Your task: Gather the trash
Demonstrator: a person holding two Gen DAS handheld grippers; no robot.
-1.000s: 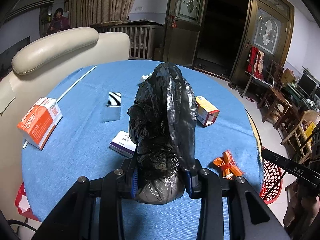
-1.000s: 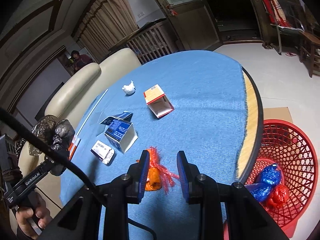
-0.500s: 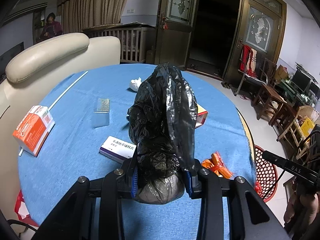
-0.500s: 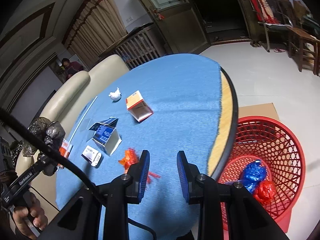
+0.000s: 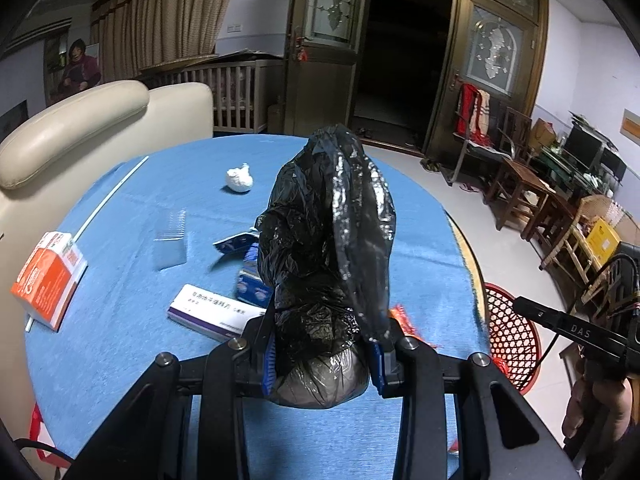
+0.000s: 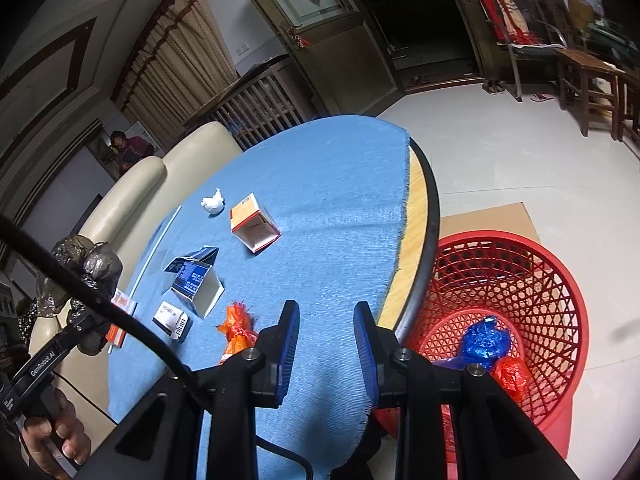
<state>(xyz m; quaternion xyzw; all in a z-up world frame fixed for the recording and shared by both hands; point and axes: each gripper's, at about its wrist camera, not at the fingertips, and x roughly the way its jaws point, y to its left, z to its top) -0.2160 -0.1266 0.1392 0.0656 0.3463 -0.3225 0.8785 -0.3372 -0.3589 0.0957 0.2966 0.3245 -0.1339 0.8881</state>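
Left gripper (image 5: 324, 354) is clamped on a black bag (image 5: 328, 248), a knotted wad of plastic pinched between the blue pads low down, with most of the bag standing up and away from the fingers along the pointing line. So its long axis runs forward-up, not across the jaws.

Right gripper (image 6: 326, 344) has its fingers narrow and empty, nothing between the pads, hanging over the near edge of the blue table (image 6: 328, 184).

Red basket (image 6: 512, 296) sits on the floor just off the table's right edge, holding a blue bag (image 6: 484, 340) and a red bag (image 6: 512, 374). In the left view the same basket shows at lower right, beyond the table rim, so the held bag has to travel rightward and past the edge to reach it. Right hand is the nearer one to the basket, but the left holds the load.

Still on the cloth: orange bag (image 6: 236, 330) just left of the right fingers, the nearest loose piece for that hand. Farther out lie an open box (image 6: 254, 224), a blue box (image 6: 196, 284) and a white tissue (image 6: 213, 202), well apart from both grippers.
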